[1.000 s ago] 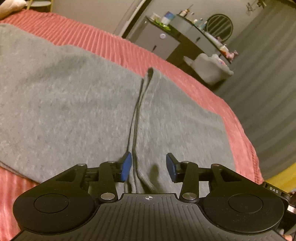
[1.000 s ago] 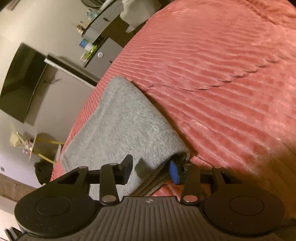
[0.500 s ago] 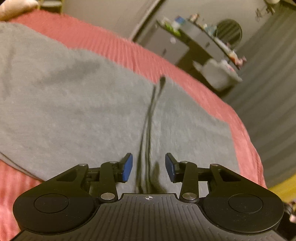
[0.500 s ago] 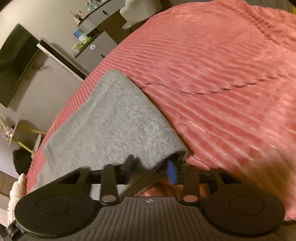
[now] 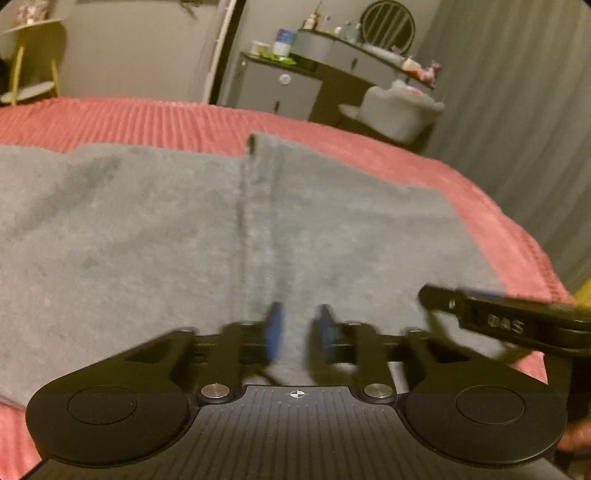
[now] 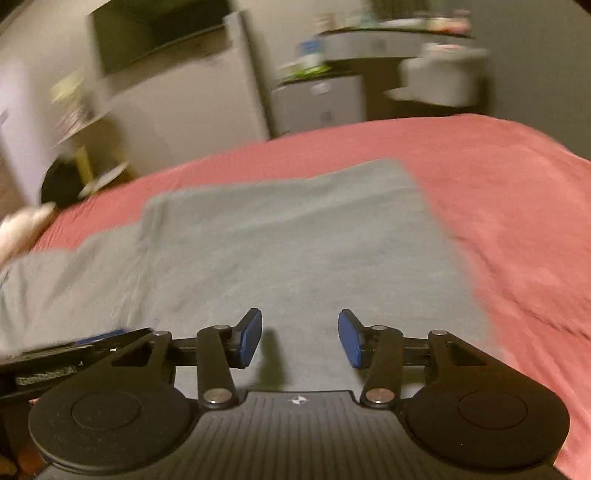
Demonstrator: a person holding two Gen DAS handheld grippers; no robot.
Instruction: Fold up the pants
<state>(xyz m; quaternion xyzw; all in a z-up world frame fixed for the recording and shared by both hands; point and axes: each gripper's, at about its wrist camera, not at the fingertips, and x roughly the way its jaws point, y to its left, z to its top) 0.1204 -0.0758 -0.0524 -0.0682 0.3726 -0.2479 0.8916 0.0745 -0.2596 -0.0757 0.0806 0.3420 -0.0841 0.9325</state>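
The left gripper (image 5: 297, 330) is smeared by motion blur; its blue fingers (image 5: 274, 330) stand a narrow gap apart with grey cloth showing between them, and whether they pinch that cloth cannot be told. The right gripper (image 6: 300, 338) is sharp: its fingers (image 6: 251, 338) are spread wide with nothing between them, above the cloth.

The grey pants (image 5: 147, 236) lie flat and folded on the red bed (image 5: 147, 118), a raised seam or fold edge (image 5: 255, 206) running away from the left fingers. In the right wrist view the pants (image 6: 295, 240) fill the middle, their right edge blurred against the bedspread (image 6: 517, 206).

The right gripper's tip (image 5: 498, 317) cuts into the left view at the right edge, and the left gripper (image 6: 74, 347) enters the right view low on the left, both partly cut off.

Beyond the bed stand a grey cabinet (image 5: 280, 88), a dark dresser with a round mirror (image 5: 388, 22), a pale chair (image 5: 399, 110) and grey curtains (image 5: 517, 110). The background in the right view is too blurred to read.
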